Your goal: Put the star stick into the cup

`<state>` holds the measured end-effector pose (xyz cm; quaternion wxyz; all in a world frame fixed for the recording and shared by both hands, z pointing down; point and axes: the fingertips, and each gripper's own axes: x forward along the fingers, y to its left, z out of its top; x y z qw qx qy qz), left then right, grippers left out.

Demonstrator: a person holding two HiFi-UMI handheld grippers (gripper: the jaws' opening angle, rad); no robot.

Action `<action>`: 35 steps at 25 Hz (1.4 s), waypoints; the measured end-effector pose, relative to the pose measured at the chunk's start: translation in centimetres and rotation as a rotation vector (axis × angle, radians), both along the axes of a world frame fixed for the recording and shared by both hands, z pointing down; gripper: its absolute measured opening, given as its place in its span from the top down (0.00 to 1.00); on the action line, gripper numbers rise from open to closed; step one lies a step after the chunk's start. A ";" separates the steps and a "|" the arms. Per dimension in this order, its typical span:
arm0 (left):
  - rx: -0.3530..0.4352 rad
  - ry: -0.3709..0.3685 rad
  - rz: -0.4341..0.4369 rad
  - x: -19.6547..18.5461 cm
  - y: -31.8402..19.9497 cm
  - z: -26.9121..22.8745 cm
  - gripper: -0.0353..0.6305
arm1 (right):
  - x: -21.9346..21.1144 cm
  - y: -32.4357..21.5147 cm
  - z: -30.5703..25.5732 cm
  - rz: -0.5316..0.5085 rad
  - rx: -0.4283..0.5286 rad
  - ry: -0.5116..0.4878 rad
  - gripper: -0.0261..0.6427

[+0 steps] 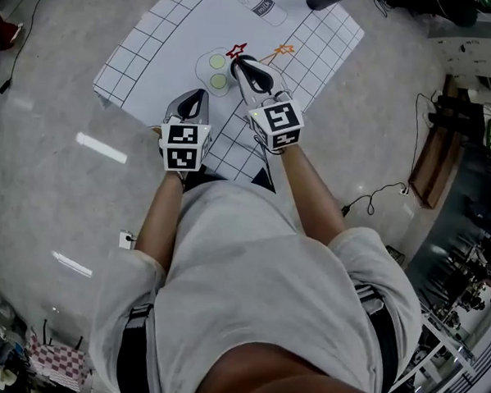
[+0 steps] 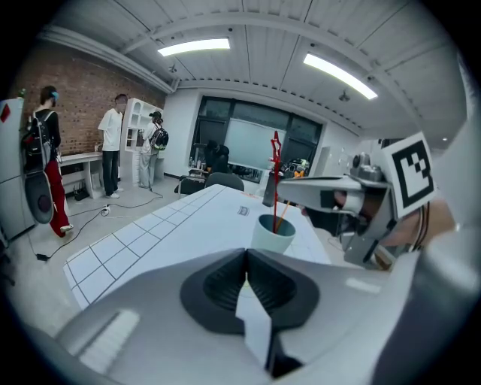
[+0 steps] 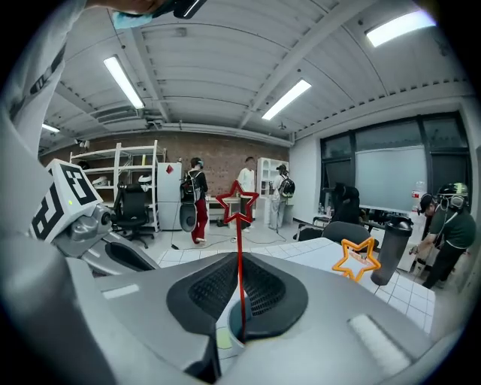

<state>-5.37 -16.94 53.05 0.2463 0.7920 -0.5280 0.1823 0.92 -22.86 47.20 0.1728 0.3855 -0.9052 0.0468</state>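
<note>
Red star stick (image 3: 238, 207): pinched by right gripper (image 3: 240, 271) fingers (image 3: 274, 293), lower end inside cup (image 2: 270, 234).
Left gripper (image 2: 246, 256): fingers pressed together, empty, beside cup.

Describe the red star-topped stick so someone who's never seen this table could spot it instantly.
Start at the white gridded table, then find the right gripper above it. Pinched upright between its jaws is the thin red star stick, its top a hollow star outline. The nearby orange star stick shares that shape but is not held.
</note>
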 end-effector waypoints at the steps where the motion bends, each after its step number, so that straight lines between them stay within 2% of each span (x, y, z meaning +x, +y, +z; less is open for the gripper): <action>1: -0.002 -0.001 0.003 0.1 0.1 0.0 0.94 | 0.1 0.2 0.3 0.002 -0.005 0.009 0.94; 10: -0.008 -0.003 0.022 0.8 1.6 0.3 0.94 | 0.9 1.0 2.6 0.029 -0.073 0.056 0.94; 13: -0.004 -0.003 0.028 0.7 2.2 0.0 0.94 | 1.1 1.4 2.9 0.047 -0.103 0.065 0.84; 15: 0.005 0.003 0.027 0.6 2.5 -0.4 0.94 | 1.4 1.8 2.4 0.066 -0.095 0.061 0.82; 18: 0.020 0.017 0.032 0.6 2.9 -1.2 0.94 | 2.4 2.8 1.0 0.117 -0.070 0.035 0.84; 22: 0.045 0.023 0.056 1.5 4.2 -1.9 0.94 | 4.6 5.3 0.0 0.203 -0.047 0.005 0.96; 27: 0.114 0.053 0.037 3.3 5.5 -4.2 0.94 | 6.6 8.1 -2.2 0.240 0.006 -0.060 0.96; 35: 0.270 0.051 -0.022 8.8 7.4 -9.5 0.94 | 11.3 12.4 -6.7 0.252 0.063 -0.134 0.96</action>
